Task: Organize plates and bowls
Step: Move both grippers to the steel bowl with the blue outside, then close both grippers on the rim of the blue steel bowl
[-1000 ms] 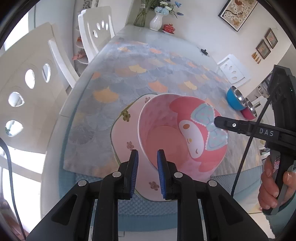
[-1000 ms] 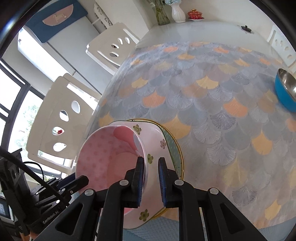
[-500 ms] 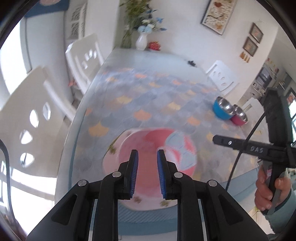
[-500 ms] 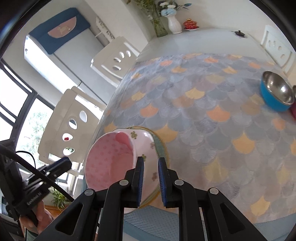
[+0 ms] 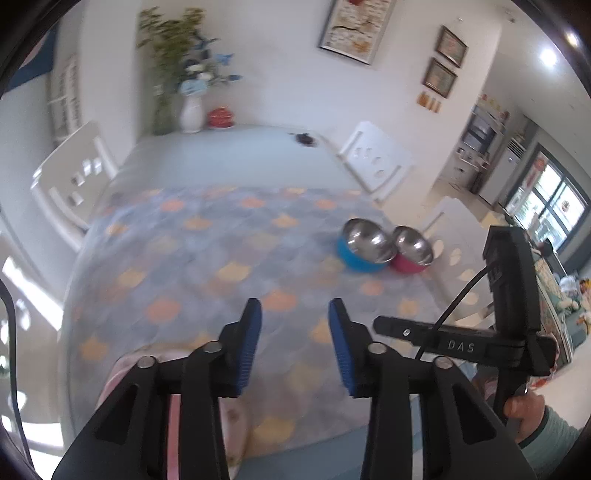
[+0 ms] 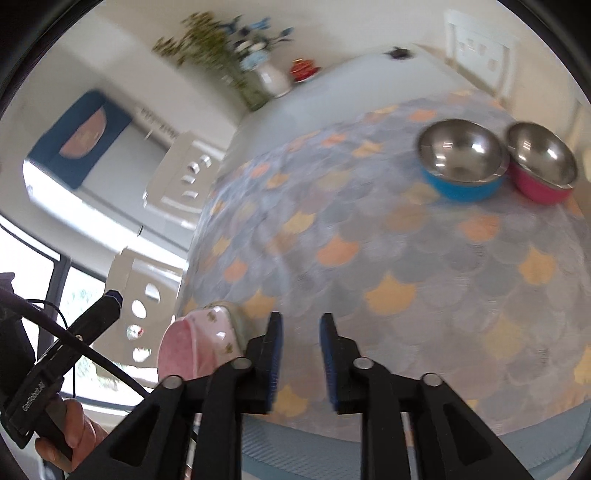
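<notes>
Glossy metal bowls (image 6: 460, 155), matt cloth (image 6: 406, 258)

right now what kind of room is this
Most likely a home dining room: a long table under a scale-patterned cloth, white cut-out chairs around it, a vase of flowers at the far end and framed pictures on the wall.

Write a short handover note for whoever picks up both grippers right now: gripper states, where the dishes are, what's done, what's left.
Left gripper: jaws opening, nothing between them.
Right gripper: jaws opening, also empty.
Pink bowl sits on the floral plate at the table's near left edge; that stack looks finished.
Blue bowl and magenta bowl, both steel-lined, stand side by side on the scalloped cloth at the far right, not stacked.
Left to do, probably: nest those two bowls and group them with the pink stack.
</notes>
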A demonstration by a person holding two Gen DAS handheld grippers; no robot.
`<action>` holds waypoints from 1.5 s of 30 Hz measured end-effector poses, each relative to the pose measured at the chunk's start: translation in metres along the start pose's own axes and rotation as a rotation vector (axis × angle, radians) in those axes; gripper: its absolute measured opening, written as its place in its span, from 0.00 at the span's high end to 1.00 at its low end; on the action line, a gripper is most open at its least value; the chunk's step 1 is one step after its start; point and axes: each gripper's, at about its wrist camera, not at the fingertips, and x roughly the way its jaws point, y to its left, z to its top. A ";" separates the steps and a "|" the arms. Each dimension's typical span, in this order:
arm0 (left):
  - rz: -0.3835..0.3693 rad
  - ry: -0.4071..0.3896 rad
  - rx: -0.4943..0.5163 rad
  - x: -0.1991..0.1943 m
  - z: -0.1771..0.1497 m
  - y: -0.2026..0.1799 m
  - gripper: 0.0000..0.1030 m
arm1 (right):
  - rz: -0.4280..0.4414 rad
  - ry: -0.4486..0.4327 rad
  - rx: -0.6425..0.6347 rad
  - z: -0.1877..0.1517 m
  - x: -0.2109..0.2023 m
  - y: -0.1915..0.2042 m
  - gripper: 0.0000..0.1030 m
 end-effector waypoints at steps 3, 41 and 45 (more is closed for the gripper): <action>-0.022 -0.012 0.018 0.019 0.021 -0.027 0.37 | 0.006 -0.059 0.067 0.011 -0.016 -0.029 0.50; -0.099 0.346 0.044 0.322 0.085 -0.081 0.69 | -0.145 -0.082 0.273 0.114 0.066 -0.171 0.53; -0.111 0.375 0.031 0.335 0.081 -0.080 0.71 | -0.161 -0.076 0.294 0.117 0.076 -0.175 0.58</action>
